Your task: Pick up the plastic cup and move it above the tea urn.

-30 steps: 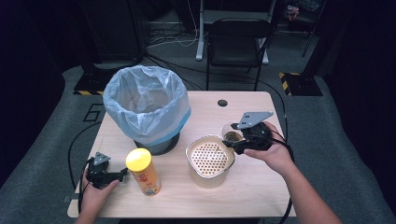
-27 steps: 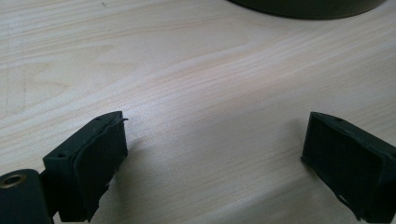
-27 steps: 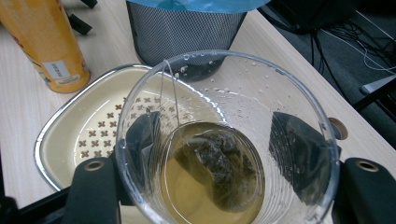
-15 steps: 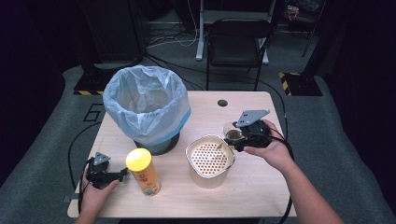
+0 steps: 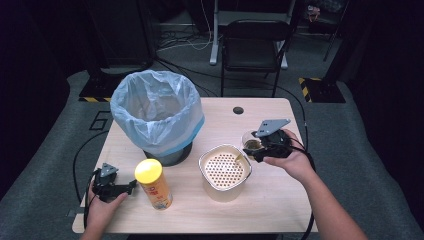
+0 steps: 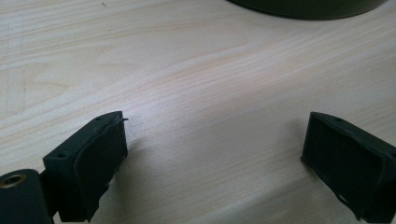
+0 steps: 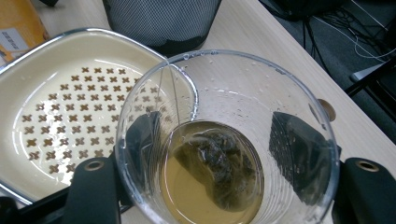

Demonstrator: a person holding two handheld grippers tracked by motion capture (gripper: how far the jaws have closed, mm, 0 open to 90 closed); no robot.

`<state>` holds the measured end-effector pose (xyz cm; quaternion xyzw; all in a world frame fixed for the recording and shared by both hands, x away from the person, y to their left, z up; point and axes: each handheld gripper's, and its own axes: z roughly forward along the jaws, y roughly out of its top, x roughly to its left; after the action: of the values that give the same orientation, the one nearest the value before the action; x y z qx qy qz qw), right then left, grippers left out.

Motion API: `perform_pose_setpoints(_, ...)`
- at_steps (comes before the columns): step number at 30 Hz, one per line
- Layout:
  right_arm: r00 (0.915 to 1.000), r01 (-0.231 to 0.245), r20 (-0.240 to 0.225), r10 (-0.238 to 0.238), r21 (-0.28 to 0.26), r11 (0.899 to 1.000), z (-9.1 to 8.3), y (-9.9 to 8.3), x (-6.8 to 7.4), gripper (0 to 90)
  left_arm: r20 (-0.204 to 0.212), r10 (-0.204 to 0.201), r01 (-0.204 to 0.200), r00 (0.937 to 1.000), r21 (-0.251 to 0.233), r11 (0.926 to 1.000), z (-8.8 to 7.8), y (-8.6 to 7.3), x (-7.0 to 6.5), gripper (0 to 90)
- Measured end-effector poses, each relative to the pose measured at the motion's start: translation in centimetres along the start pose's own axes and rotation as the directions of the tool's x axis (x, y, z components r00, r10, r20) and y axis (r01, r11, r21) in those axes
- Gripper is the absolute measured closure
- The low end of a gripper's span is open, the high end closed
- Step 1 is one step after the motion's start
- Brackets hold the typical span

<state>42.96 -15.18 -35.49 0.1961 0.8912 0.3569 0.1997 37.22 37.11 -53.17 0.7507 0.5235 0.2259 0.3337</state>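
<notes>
From the high view, the right gripper (image 5: 256, 150) holds a clear glass (image 5: 250, 141) just over the counter (image 5: 280, 200), beside the cream bowl with holes (image 5: 225, 171). The glass is small here and half hidden by the gripper and its grey plate, so what is inside looks like a dark blur. A bin with a pale blue bag (image 5: 157, 116) stands at the back left. A yellow can (image 5: 154, 184) stands in front of it. The left gripper (image 5: 125, 187) rests on the counter just left of the can, and its fingers are too small to make out from up here.

In the left gripper view, the two black fingers (image 6: 95, 161) stand wide apart with bare counter (image 6: 210, 93) between them. Both are cut off at the bottom edge. A dark round base (image 6: 308, 7) peeks in at the top, mostly cut off.

In the right gripper view, the fingers (image 7: 294, 154) press on both sides of the glass (image 7: 224, 93), seen through its wall. A tea bag (image 7: 217, 170) sits in yellow tea at the bottom. The bowl with holes (image 7: 60, 116) lies just beyond the glass, partly hidden by it. The bin's grey base (image 7: 161, 23) is cut off at the top.
</notes>
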Motion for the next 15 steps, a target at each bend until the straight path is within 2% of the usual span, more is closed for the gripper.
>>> perform_pose_setpoints(2,0.9998,0.021,-0.004,-0.021,0.001,1.0,0.3,-0.3,-0.2,34.0,0.0,0.0,0.0,1.0,0.001,1.0,0.0,0.0,0.0,6.3)
perform_pose_setpoints(5,0.9999,0.015,0.0,-0.015,0.001,1.0,0.7,-0.5,-0.1,34.0,0.0,0.001,-0.001,1.0,0.001,1.0,0.0,0.0,0.0,6.3)
perform_pose_setpoints(9,0.999,0.045,-0.001,-0.045,0.0,0.999,1.1,-0.8,-0.2,34.0,0.0,0.0,0.0,1.0,0.0,1.0,0.0,0.0,0.0,6.3)
perform_pose_setpoints(15,0.9991,0.042,0.011,-0.042,-0.01,0.999,1.5,-0.8,-0.1,34.0,0.001,0.001,-0.001,1.0,0.004,1.0,0.0,0.0,0.0,6.3)
